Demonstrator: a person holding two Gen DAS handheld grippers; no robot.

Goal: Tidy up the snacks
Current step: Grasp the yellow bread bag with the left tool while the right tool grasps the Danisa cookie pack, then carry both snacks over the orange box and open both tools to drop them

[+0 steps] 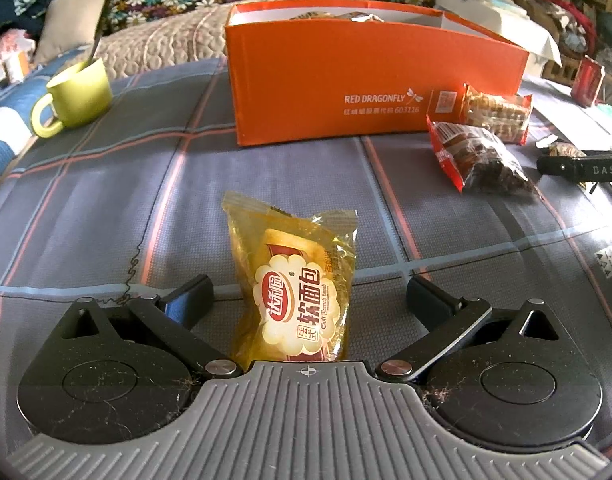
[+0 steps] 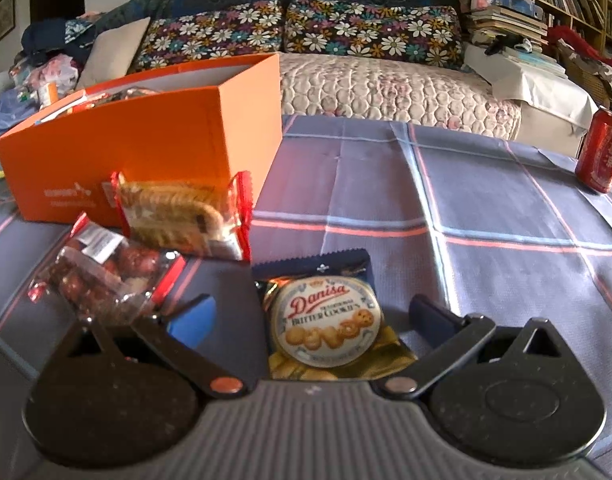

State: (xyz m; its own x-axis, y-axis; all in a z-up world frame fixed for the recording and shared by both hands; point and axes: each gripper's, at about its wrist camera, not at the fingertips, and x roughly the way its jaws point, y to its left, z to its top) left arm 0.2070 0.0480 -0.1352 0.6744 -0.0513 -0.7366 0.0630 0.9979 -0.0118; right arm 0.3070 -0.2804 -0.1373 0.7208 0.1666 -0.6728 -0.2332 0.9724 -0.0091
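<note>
Two open grippers, each straddling a snack packet in front of the orange shoe box (image 1: 369, 84).

Left gripper (image 1: 307, 294) spread wide around a yellow soft-bread packet (image 1: 296, 284), nearer than the box, long axis pointing toward it, pads clear on both sides. Right gripper (image 2: 321, 316) equally spread around a Danisa butter cookie packet (image 2: 325, 320), just right of the box's near corner; no pad contact visible. Probably a straight squeeze for either. Biscuit pack (image 2: 178, 212) against the box wall, chocolate-snack bag (image 2: 106, 276) just before it, nearer the right gripper.
</note>
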